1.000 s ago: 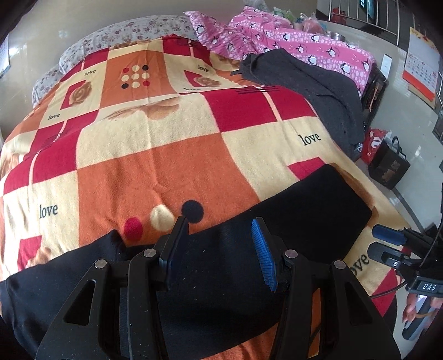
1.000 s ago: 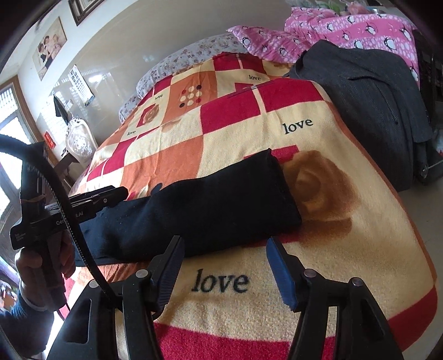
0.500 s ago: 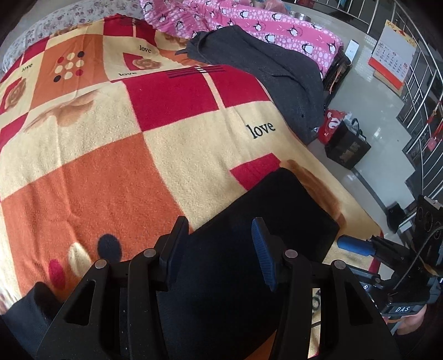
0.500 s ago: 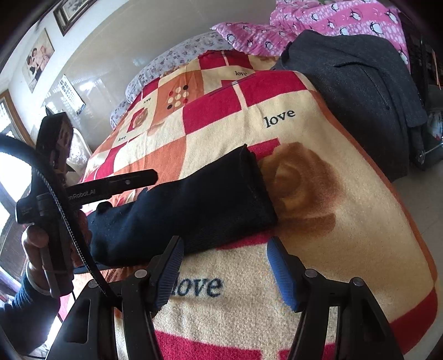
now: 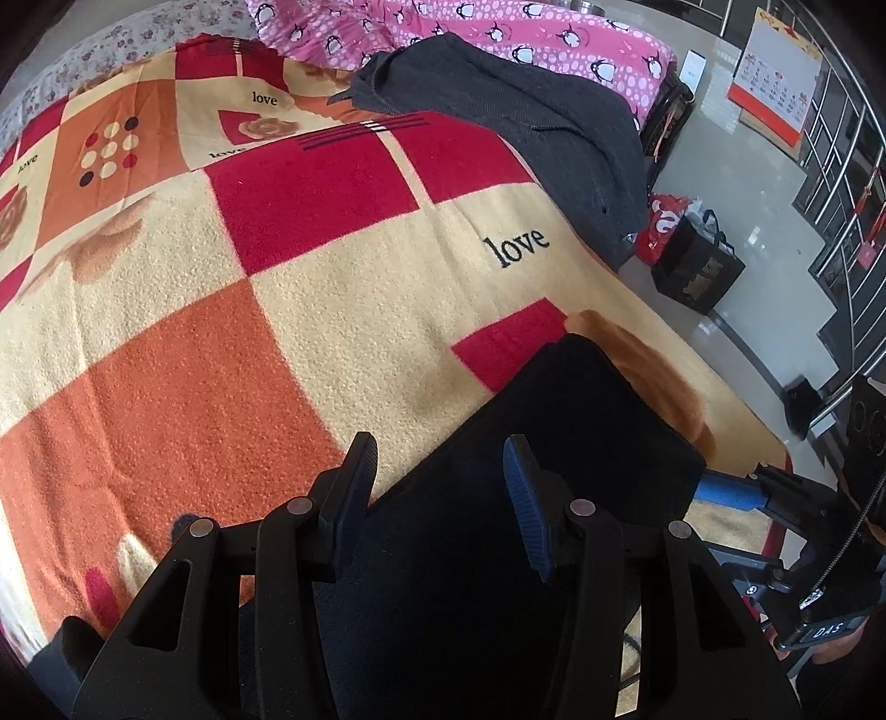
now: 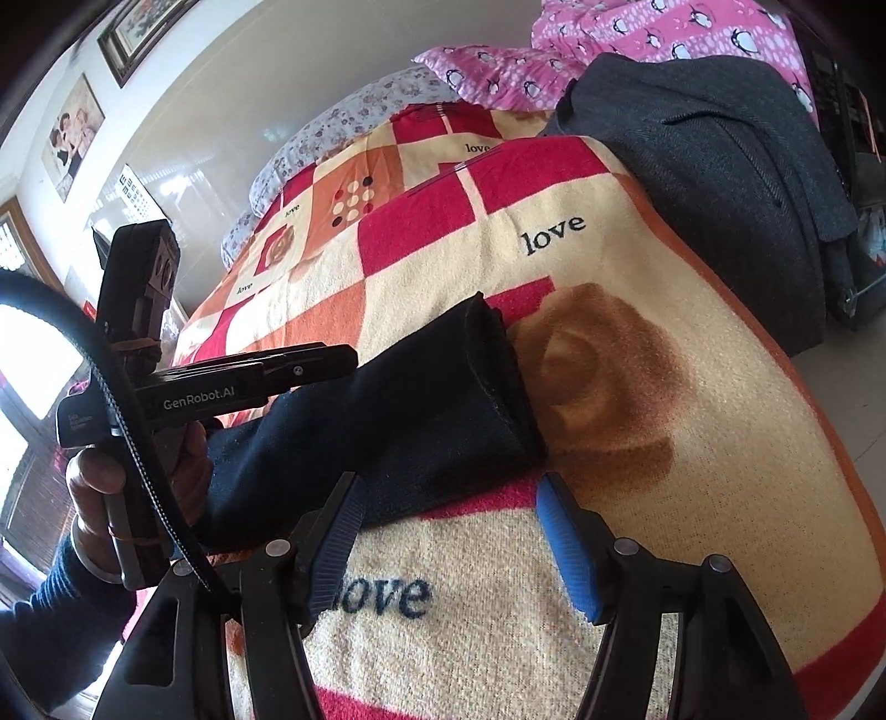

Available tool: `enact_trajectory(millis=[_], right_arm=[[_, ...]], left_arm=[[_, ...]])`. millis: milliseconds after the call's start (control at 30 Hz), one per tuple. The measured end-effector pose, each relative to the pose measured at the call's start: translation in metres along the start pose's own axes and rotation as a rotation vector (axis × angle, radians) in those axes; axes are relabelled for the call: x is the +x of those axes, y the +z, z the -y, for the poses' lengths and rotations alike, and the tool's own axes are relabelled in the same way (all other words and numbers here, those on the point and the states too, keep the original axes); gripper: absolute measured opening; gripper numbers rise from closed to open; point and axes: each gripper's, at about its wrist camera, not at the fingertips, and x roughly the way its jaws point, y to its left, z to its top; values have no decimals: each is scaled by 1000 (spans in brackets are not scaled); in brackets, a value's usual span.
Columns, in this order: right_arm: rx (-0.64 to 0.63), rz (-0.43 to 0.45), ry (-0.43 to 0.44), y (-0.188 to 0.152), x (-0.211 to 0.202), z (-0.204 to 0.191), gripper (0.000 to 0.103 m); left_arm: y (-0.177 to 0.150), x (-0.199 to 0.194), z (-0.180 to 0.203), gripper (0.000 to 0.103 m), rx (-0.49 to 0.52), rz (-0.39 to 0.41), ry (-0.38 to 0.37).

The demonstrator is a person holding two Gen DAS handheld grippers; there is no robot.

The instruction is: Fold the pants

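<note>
Two handheld grippers over a bed, left gripper (image 5: 440, 462) parted and empty above the folded black pants (image 5: 559, 443), right gripper (image 6: 446, 518) parted, empty, at the pants' near edge on the checked blanket (image 6: 637, 332), grey jacket (image 6: 720, 166) and pink penguin bedding (image 5: 498, 39) beyond.

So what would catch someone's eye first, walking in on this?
The checked red, orange and cream blanket printed "love", covering the bed. On its near edge lie long dark pants, with open tongs at each side. Behind them, a grey jacket and pink penguin bedding.
</note>
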Motion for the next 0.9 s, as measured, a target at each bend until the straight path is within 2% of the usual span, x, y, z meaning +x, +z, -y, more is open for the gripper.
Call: enact_trajectory(millis=[333,500,600,667,767,900], right_arm=[[-14,7,17,0,2,1,65],[-23,20,37,0,3,2,67],[-22,30,49,1,5,3,68],[-20,30,55,2,6,2,68],[-11,26,68,5,9,3,69],[8,19,72,11,14,2,69]], left_arm=[[15,18,10,47,58,-44,-31],[22,34,21,47,118,-99,-98],[27,41,25,47,154,-109,-107],[33,46,26,48,163,-125,-157],[40,59,27,60,175,-170,-220],[46,66,35,76,235,-155,-262]])
